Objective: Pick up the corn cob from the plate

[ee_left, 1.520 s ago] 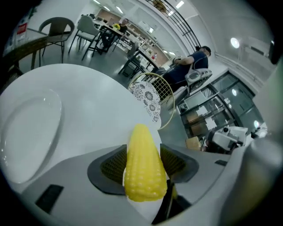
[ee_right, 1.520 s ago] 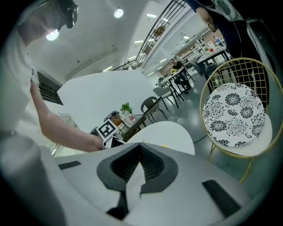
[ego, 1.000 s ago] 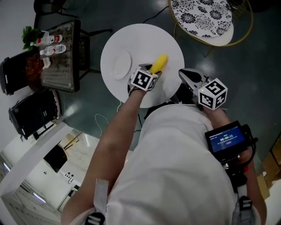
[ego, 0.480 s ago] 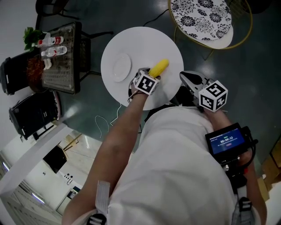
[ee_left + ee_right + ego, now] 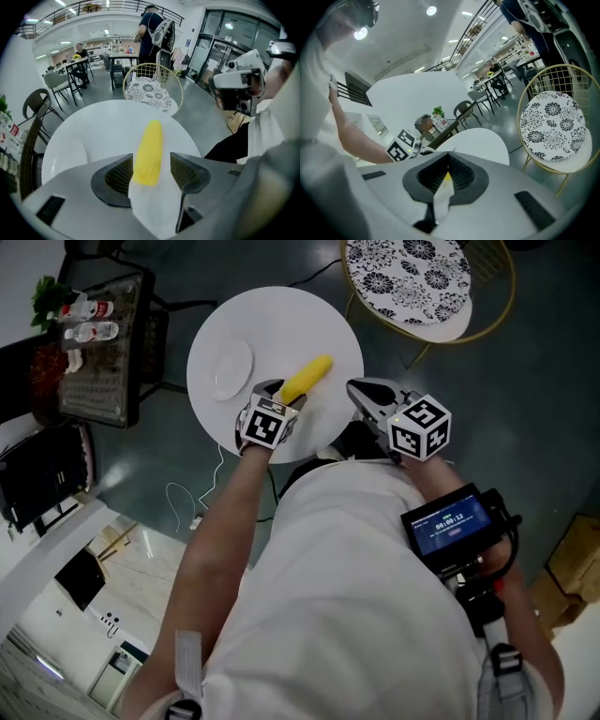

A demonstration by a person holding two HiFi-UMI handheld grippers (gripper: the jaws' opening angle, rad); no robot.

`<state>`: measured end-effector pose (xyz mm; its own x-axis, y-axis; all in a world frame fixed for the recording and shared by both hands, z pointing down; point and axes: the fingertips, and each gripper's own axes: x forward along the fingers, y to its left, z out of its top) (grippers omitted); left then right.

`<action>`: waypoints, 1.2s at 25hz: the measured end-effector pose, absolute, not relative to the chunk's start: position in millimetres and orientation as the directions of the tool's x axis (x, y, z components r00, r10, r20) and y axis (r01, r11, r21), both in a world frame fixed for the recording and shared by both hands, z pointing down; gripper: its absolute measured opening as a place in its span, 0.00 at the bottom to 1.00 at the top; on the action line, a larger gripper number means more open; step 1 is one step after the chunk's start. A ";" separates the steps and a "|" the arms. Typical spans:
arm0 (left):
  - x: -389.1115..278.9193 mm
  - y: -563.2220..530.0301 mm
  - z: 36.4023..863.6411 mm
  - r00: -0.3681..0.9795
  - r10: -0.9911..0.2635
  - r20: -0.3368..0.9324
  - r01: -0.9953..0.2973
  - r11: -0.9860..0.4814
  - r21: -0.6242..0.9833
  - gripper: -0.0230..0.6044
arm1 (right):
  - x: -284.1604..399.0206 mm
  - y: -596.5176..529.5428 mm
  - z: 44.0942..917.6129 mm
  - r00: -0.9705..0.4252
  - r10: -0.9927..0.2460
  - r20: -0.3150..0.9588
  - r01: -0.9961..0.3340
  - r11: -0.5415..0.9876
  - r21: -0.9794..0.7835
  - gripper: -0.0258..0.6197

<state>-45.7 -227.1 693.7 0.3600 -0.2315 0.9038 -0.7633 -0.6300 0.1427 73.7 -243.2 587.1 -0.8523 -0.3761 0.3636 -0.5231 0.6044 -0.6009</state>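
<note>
- Head view, from the left: the plate [image 5: 230,371] sits bare on the left part of the round white table [image 5: 281,315]. The corn cob [image 5: 307,379] is not on it. The cob lies just to the plate's right, on the table top, slanting up and away to the right.
- At the cob's near end is the left tool [image 5: 274,395]. In the left gripper view its jaws stand apart with the cob's near end between them. The cob is close against the left of the two pads [image 5: 119,176], while a clear gap shows on the right side.
- I judge the step to be the grasp itself. The tool straddles the cob and is lined up along its length, but it is not yet clenched on it.
- The next move, as I read it, is to bring the jaws together squarely on the thick near end and then lift straight up. The cob is round and smooth, so an off-centre squeeze could roll it or let the far end droop. Centring it between the pads first would help.
- Further right, the right tool [image 5: 359,388] hangs off the table's edge near the person's body. Its jaws are pressed together on nothing and it takes no part in the grasp.
- At the far right a chair [image 5: 412,277] with a patterned seat stands well apart from the work.
</note>
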 end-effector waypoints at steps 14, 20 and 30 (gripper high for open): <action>-96.9 -158.4 609.0 0.396 -0.534 0.747 -0.897 -0.399 0.190 0.43 | 17.7 -201.6 541.0 -0.895 -0.277 0.350 -0.432 0.734 -0.524 0.05; -114.2 -129.5 567.8 0.387 -0.656 0.648 -0.921 -0.310 0.237 0.43 | 2.4 -185.2 515.2 -0.909 -0.258 0.328 -0.397 0.776 -0.489 0.05; -125.4 -79.3 501.6 0.407 -0.787 0.464 -0.910 -0.304 0.281 0.34 | -8.3 -153.8 463.9 -0.926 -0.290 0.243 -0.373 0.806 -0.459 0.05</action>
